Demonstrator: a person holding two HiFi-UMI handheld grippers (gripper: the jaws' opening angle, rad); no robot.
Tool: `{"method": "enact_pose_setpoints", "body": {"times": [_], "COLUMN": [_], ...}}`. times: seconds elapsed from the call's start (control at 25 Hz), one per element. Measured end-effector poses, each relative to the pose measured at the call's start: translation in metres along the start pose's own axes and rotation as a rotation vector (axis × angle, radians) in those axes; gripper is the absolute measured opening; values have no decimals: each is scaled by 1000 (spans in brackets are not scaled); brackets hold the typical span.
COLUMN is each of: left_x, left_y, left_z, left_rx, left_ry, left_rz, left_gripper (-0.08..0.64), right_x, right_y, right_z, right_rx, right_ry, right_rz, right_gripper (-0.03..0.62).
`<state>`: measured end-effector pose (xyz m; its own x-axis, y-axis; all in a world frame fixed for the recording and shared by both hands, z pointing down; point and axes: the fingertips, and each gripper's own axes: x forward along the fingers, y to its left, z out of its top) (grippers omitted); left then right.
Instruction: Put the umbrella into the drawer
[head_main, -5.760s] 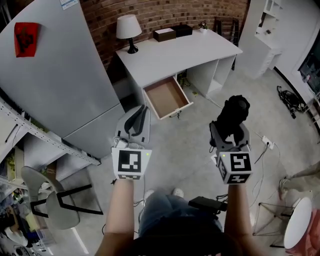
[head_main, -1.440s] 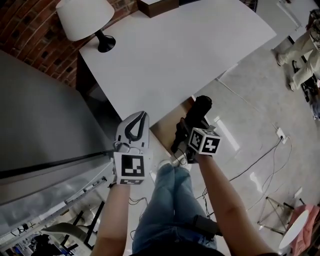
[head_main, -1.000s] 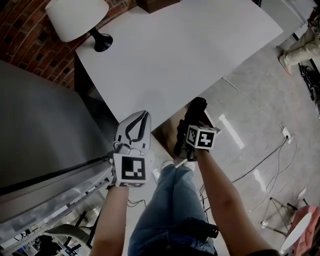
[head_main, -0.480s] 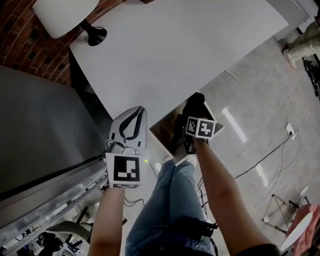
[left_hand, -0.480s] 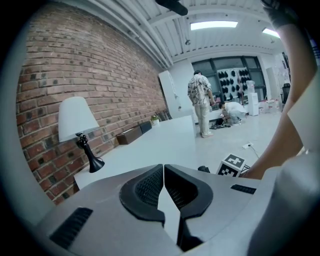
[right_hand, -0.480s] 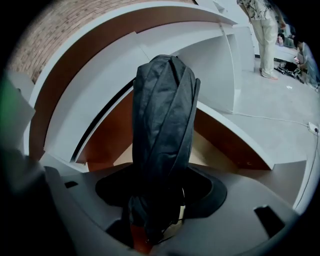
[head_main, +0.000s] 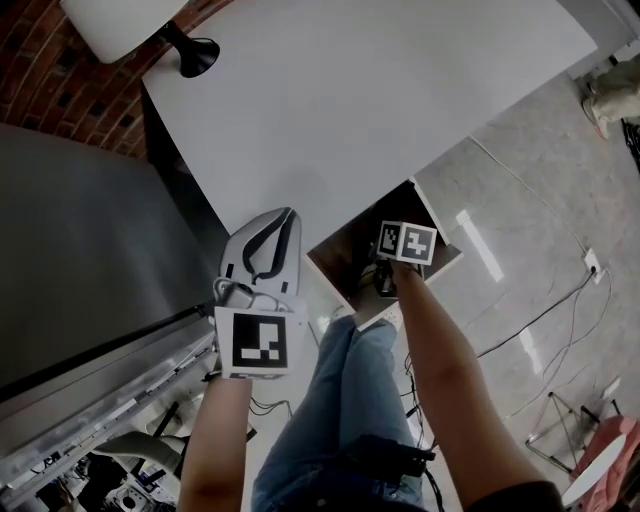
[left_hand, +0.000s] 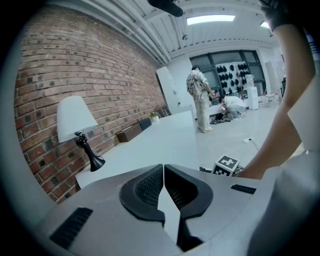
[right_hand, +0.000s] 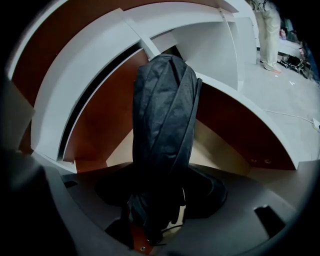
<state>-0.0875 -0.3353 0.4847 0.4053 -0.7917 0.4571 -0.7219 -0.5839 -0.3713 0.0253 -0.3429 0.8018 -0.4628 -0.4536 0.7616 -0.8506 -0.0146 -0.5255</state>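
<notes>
Currently the right gripper (right_hand: 160, 200) is clamped on the lower end of a folded black umbrella (right_hand: 162, 140), its jaws set fairly wide around the bundled fabric. The umbrella stands up out of the jaws, and its far end leans toward the back of the open drawer (right_hand: 100, 125), between the brown side walls and above the pale bottom. In the head view the right gripper's marker cube (head_main: 407, 242) sits over the drawer (head_main: 345, 245), which is pulled out from under the edge of the white desk (head_main: 380, 90). From there the umbrella is hidden beneath the cube and the forearm.

The left gripper (left_hand: 163, 170) holds nothing; its dark pads are pressed together along their tips. In the head view it hangs at the desk's near edge, just left of the drawer and beside a grey fridge (head_main: 80, 250). Its camera looks across the desk top toward a white table lamp (left_hand: 75, 117) on a black base, a dark box (left_hand: 129, 134) and the brick wall (left_hand: 60, 65). Beyond the desk one person (left_hand: 200, 100) stands and another (left_hand: 232, 105) crouches on the pale floor.
</notes>
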Motion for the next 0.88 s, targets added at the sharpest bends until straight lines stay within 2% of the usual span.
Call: {"method": "enact_pose_setpoints", "body": {"times": [0.28,0.44,0.56,0.76,0.88], "left_x": [2,3,1,-7,-14], "left_y": [0,0,-1,-6,-6], "left_z": [-7,-11,-11,-6,-1], "left_rx": [11,3,0,4,-8], "left_ry": [25,34,31,26,15], "left_rz": [8,19,25,25,30], "left_gripper": [3,3,3,3,3], "right_x": [26,33,37,32,19], "right_y": [5,0,1,8,12], "right_z": [5,4,3,-6,-9], "right_rx": [-24,5,-28,-113,-110], "right_ry": [28,47,55,92,97], "right_rz": [7,-18,-36,-35,-29], "right_gripper": [270,275,279,423,439]}}
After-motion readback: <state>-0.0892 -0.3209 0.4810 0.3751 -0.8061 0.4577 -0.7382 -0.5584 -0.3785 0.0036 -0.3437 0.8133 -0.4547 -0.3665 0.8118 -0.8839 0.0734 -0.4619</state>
